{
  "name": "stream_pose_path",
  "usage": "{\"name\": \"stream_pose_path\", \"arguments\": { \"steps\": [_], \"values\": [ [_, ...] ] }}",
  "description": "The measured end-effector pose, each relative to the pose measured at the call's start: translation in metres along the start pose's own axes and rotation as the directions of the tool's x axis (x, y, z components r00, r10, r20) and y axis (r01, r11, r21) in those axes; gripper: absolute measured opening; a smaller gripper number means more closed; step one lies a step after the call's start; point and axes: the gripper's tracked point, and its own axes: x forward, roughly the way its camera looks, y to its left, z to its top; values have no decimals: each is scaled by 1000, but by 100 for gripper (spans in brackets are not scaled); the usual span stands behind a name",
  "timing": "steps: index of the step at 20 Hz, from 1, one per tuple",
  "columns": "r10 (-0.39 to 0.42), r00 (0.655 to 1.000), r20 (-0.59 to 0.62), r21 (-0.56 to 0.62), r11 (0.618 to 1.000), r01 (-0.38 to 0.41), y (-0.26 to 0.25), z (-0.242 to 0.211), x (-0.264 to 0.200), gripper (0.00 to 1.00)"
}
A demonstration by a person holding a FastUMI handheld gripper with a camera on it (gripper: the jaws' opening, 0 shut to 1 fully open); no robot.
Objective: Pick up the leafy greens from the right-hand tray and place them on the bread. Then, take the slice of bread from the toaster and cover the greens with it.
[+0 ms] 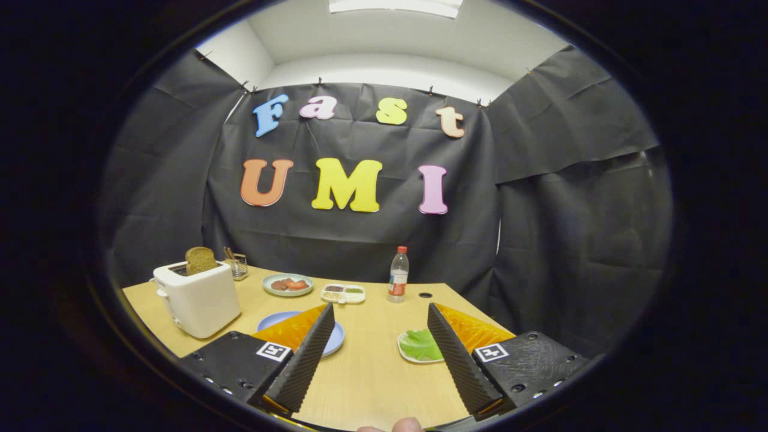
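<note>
Fingertips of a person's hand (pixel 401 425) show nearest me, at the near edge of the table (pixel 372 372). Just beyond them I see the gripper (pixel 379 313) held above the table, its two ribbed black fingers (pixel 303 360) spread wide apart with nothing between them except bare wood. Leafy greens (pixel 420 345) lie on a small white tray (pixel 405 353) just inside the right finger, partly hidden behind it. A blue plate (pixel 335 339) sits behind the left finger; I cannot tell whether bread lies on it, since the finger covers most of it. Left of that plate stands a white toaster (pixel 198 297) with a brown bread slice (pixel 200 260) standing upright in its slot. Behind the toaster is a small clear container (pixel 238 264) holding what may be utensils. Farther back on the table I see a plate of reddish food (pixel 288 284), a small divided dish (pixel 343 293) beside it, and an upright plastic bottle (pixel 398 275) with a red cap.
</note>
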Motion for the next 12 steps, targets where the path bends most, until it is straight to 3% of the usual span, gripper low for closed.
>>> {"name": "stream_pose_path", "arguments": {
  "steps": [12],
  "values": [
    [-16,999,-36,5,1000,16,-26,-18,2,95]
  ]
}}
